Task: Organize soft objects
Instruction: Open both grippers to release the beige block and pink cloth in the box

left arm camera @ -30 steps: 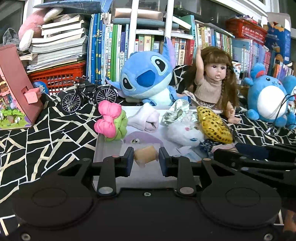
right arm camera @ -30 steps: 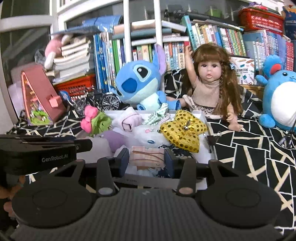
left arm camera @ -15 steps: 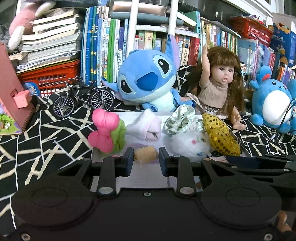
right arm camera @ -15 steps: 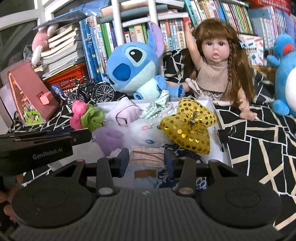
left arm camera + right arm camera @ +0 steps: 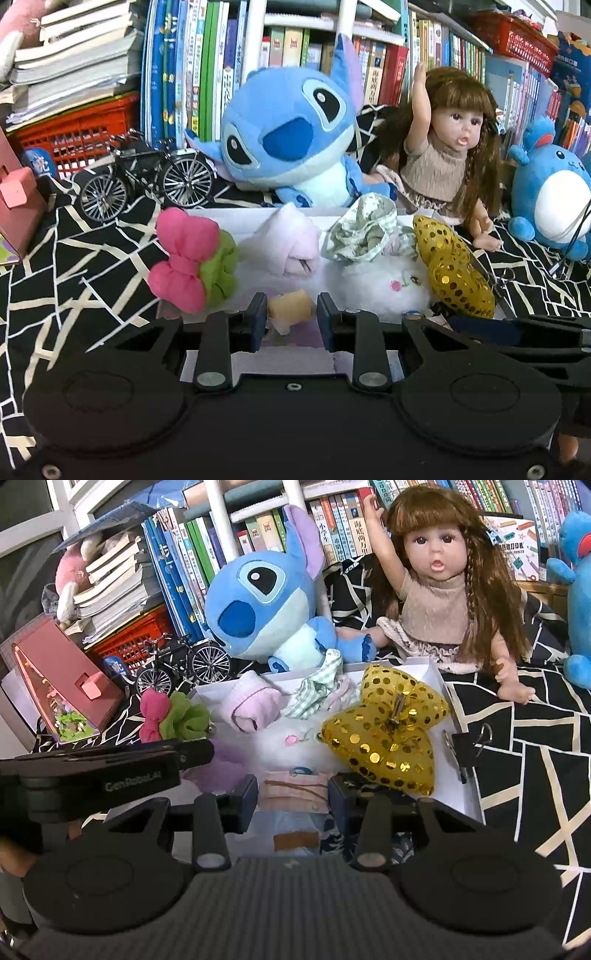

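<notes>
Since a second ago both views have drawn nearer to the white tray (image 5: 439,679), so the toys behind it loom larger and the pink dollhouse box (image 5: 55,675) has slid almost out of the left wrist view. Both grips look unchanged.

On the left, the left claw (image 5: 291,319) is clenched on a small tan soft piece (image 5: 290,308), a stubby roll of cloth with a paler end, held over the near end of the tray. Just left of the tray lies a pink bow on a green scrunchie (image 5: 192,266), resting on the black and white patterned cloth (image 5: 74,266). Inside the tray sit a rolled pale pink sock (image 5: 291,243), a green checked scrunchie (image 5: 364,229), a white fluffy toy (image 5: 384,291) and a gold sequin bow (image 5: 391,731), crowded and touching.

On the right, the right claw (image 5: 293,799) is grasping a folded pink cloth with brown stripes (image 5: 295,790), flat and square-edged, above the tray's near end. A black binder clip (image 5: 467,747) sits at the tray's right rim. Behind stand a blue Stitch plush (image 5: 262,602) and a long-haired doll (image 5: 439,587).
</notes>
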